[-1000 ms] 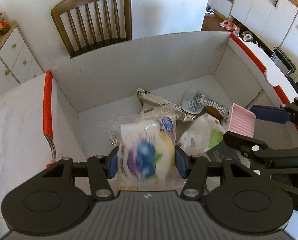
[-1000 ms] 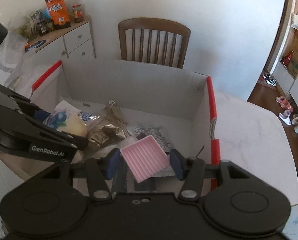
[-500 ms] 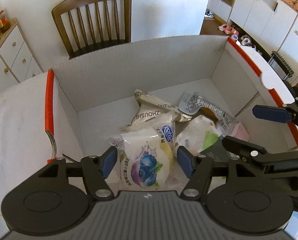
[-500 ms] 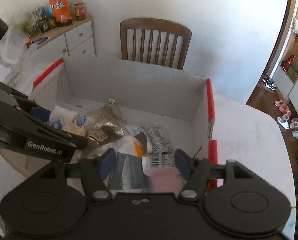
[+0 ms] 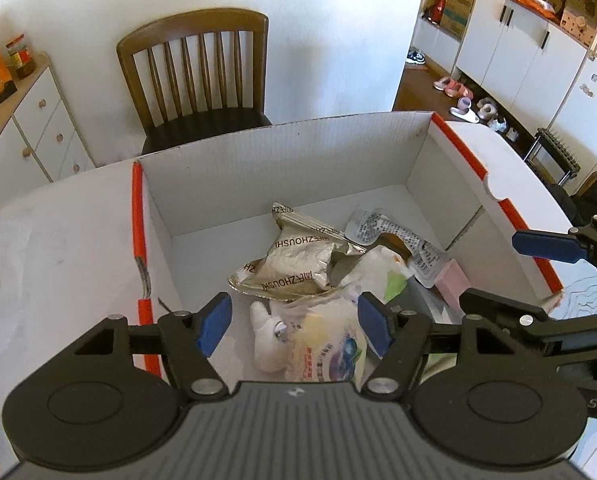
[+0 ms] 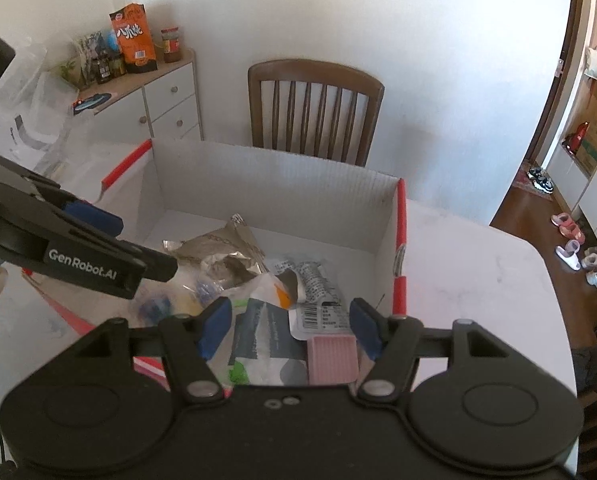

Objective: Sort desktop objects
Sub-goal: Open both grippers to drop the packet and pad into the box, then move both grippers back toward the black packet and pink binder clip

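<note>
A white cardboard box [image 5: 282, 168] with red edges sits on the white table and holds several packets. My left gripper [image 5: 294, 322] is open above its near side, over a white snack bag with a blueberry print [image 5: 322, 348] that lies loose in the box. A silver foil packet [image 5: 298, 260] lies behind it. My right gripper [image 6: 288, 326] is open over the box's right part, above a pink ridged block [image 6: 332, 358] that lies in the box, also seen in the left wrist view [image 5: 452, 280]. A dark packet [image 6: 264, 336] lies beside it.
A wooden chair [image 5: 198, 72] stands behind the box. White drawers [image 6: 166, 108] with jars and an orange bag stand at the far left. The table's rounded right edge [image 6: 550, 280] drops to a wooden floor with shoes.
Both grippers opened and let go: the blueberry bag and the pink block dropped into the box. Both grippers have since lifted and drawn back a little.
</note>
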Demonstrator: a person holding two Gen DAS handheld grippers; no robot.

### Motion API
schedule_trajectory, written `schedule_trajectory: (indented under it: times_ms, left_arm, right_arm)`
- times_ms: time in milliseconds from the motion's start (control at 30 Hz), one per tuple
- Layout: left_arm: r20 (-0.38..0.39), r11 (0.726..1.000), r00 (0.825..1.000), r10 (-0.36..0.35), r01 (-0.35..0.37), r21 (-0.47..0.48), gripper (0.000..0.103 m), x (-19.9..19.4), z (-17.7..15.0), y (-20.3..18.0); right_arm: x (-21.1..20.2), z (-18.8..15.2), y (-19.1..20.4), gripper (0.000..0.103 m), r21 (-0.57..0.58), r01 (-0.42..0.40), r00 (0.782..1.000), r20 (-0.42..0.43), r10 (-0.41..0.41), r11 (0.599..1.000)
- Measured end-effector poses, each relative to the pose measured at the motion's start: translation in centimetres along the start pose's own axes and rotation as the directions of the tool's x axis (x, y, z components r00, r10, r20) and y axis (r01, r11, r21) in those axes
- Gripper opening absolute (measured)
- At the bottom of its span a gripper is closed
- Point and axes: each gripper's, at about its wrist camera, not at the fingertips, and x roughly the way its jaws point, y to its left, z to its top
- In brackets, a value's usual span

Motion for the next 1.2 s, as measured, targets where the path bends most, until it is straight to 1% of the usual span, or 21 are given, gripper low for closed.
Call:
schedule_trajectory:
  times_ms: [367, 667, 867, 1200]
  left_arm:
    - [0.066, 1.0, 0.998, -0.009, 0.01, -0.018, 0.069, -4.5, -1.6, -0.5]
    - [0.134, 1.0, 0.991, -0.013, 0.016, -0.018, 0.069, -8.4, -4.1, -1.4]
    - [0.17, 1.0, 0.985, -0.022, 0.025, -0.018, 0.069, -10.8, -6.0, -1.8]
    - [0.216, 0.998, 0.975, -0.053, 0.056, -0.01, 0.069, -14.4, -9.1, -2.1]
  right_arm:
    - [-3.9, -0.4, 1.0, 0.065, 0.001, -0.019, 0.998, 0.054, 0.019, 1.0]
    - [-7.5, -1.4, 1.9, 0.065, 0.022, -0.044, 0.994, 0.098, 0.042, 0.999]
    - [-10.2, -2.5, 2.7, 0.065, 0.033, -0.062, 0.99, 0.131, 0.057, 0.997]
    - [-13.8, -5.1, 4.0, 0.065, 0.057, -0.067, 0.983, 0.172, 0.056, 0.996]
